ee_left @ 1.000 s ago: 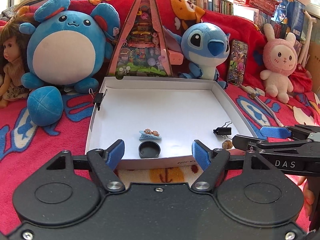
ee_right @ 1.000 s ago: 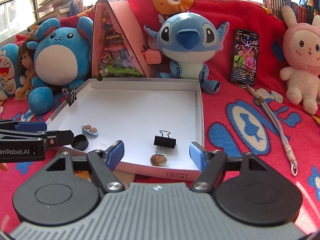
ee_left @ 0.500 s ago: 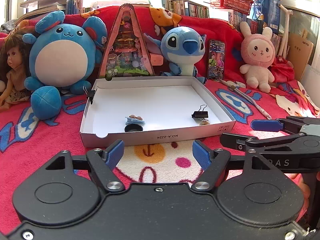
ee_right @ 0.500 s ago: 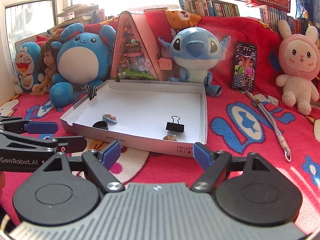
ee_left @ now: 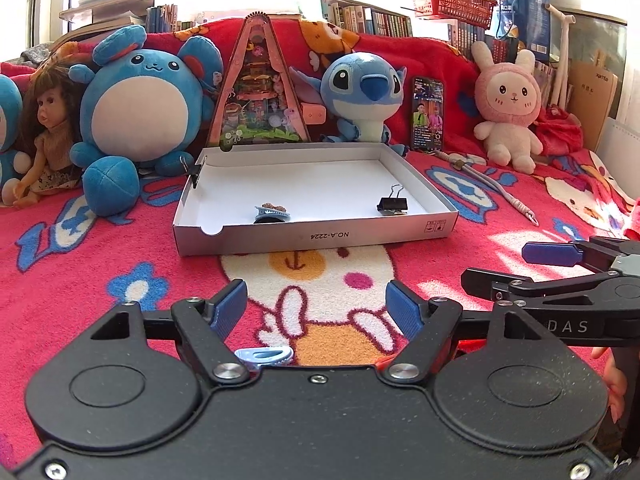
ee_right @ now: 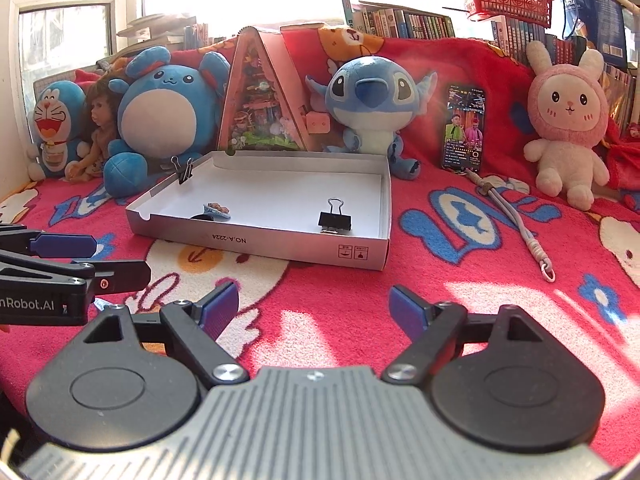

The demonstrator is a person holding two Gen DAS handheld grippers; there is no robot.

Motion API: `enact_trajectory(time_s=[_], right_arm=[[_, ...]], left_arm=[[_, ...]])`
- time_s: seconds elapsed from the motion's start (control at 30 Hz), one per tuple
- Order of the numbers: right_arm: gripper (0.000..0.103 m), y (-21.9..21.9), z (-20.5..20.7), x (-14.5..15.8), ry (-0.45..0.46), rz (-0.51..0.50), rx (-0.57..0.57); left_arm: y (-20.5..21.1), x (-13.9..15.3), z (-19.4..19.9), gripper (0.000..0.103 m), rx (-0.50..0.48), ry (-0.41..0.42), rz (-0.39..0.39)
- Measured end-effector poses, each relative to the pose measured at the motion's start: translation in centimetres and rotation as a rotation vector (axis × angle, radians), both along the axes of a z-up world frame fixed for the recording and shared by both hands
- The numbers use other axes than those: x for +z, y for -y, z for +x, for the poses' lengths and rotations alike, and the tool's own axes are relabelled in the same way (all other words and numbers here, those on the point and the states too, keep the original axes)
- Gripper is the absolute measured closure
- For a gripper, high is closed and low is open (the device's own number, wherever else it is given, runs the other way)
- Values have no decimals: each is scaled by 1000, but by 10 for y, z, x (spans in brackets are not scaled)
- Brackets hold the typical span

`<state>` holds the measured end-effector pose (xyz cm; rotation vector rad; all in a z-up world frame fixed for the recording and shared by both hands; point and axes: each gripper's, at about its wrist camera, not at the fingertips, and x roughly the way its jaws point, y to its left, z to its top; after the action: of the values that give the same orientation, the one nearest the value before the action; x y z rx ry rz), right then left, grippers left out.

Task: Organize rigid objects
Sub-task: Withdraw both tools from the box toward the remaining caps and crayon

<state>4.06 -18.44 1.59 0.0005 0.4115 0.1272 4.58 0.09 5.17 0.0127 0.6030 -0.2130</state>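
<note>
Change since earlier frames: both grippers have backed away from the white box (ee_left: pixel 316 236); earlier their fingertips stood over its near wall, now red blanket (ee_right: pixel 460 292) lies between. Right jaws have just been opening, with nothing between them.
Task's things: black binder clip (ee_left: pixel 392 203), blue hair clip (ee_left: pixel 271 212) and dark round cap (ee_left: pixel 267 220) lie inside the box near its front wall; a second binder clip (ee_right: pixel 185 172) is clamped on the box's left wall.
Loose item: pale blue clip (ee_left: pixel 264 356) lies on the blanket in front of the box, partly hidden at the left gripper's base.
Handling, judged: small, light, rigid plastic; likely to skid on the pile. Take it across its narrow sides.
Left gripper (ee_left: pixel 316 310): jaws well apart, empty, touching nothing visible.
Right gripper (ee_right: pixel 316 308): jaws spread wide, empty, above bare blanket.
Surroundings: plush toys (ee_right: pixel 372 96) and a phone (ee_right: pixel 464 128) stand behind the box.
</note>
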Motion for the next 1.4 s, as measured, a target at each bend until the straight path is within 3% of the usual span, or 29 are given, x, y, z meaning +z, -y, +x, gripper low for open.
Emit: enact_trajectory(time_s=[0.67,1.0,1.4], right_arm=[[13,-1,-45,-40,4,-28,38],[13,-21,-52,-50,12,-92,91],[14,-36,-51,-52,29,-102,130]], left_arm=[[-3,-35,-42,28,-24,-61,31],[3,-41,-47,37,-49,-40,79],[5,-44,-40,51,-32,-33,44]])
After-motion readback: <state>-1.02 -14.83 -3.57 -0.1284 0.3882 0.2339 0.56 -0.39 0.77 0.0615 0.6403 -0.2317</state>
